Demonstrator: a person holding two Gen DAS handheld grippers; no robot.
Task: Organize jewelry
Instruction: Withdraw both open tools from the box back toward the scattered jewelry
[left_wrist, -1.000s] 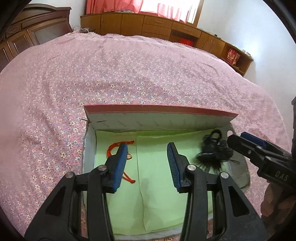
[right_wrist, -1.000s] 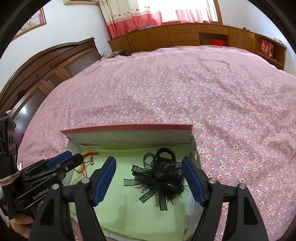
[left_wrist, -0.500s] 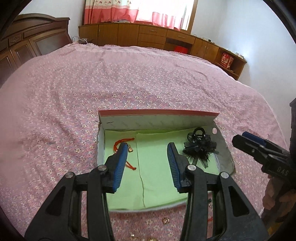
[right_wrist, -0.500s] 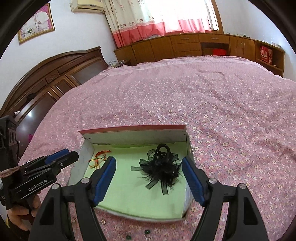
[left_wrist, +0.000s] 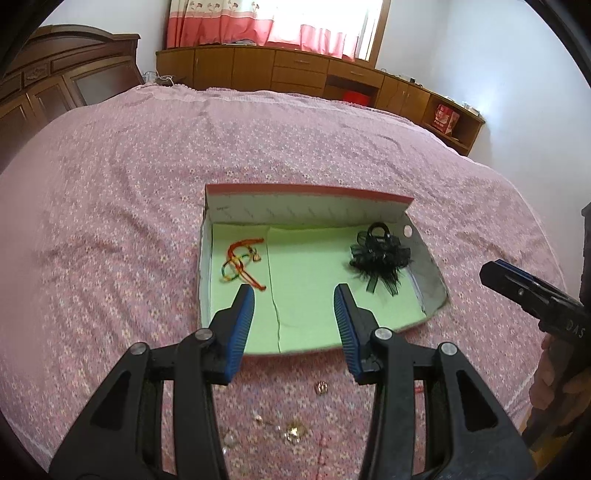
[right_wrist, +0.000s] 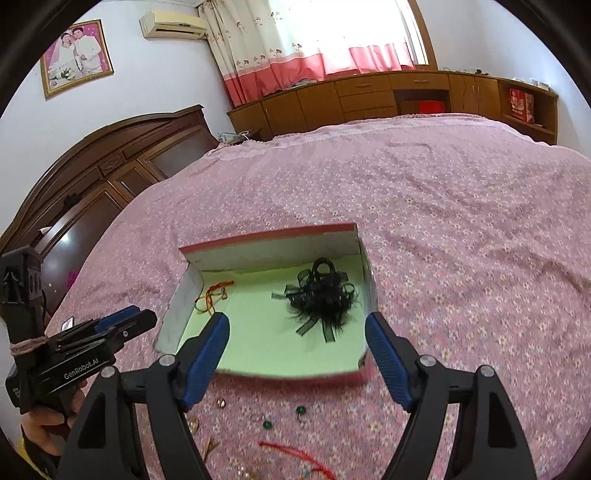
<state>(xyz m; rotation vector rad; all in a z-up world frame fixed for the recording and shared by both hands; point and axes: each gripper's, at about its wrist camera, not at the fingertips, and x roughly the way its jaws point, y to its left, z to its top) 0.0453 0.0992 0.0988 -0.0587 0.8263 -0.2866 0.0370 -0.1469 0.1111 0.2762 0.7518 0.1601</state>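
A shallow box (left_wrist: 306, 201) with a red rim and green lining lies on the pink bedspread; it also shows in the right wrist view (right_wrist: 269, 236). Inside lie a red and multicoloured cord bracelet (left_wrist: 242, 264) (right_wrist: 212, 297) at the left and a black ribbon hair bow (left_wrist: 380, 256) (right_wrist: 321, 297) at the right. My left gripper (left_wrist: 293, 302) is open and empty above the box's near edge. My right gripper (right_wrist: 297, 332) is open and empty, also over the near edge. Small loose jewelry (left_wrist: 321, 387) (right_wrist: 301, 410) and a red cord (right_wrist: 295, 452) lie on the bedspread in front of the box.
The pink floral bedspread (left_wrist: 110, 184) stretches all around the box. A dark wooden headboard (right_wrist: 110, 162) stands at the left and wooden cabinets (left_wrist: 277, 74) under the window at the far end.
Both grippers have pulled back and up from the box. The box looks smaller, and the loose jewelry in front of it has come into view.
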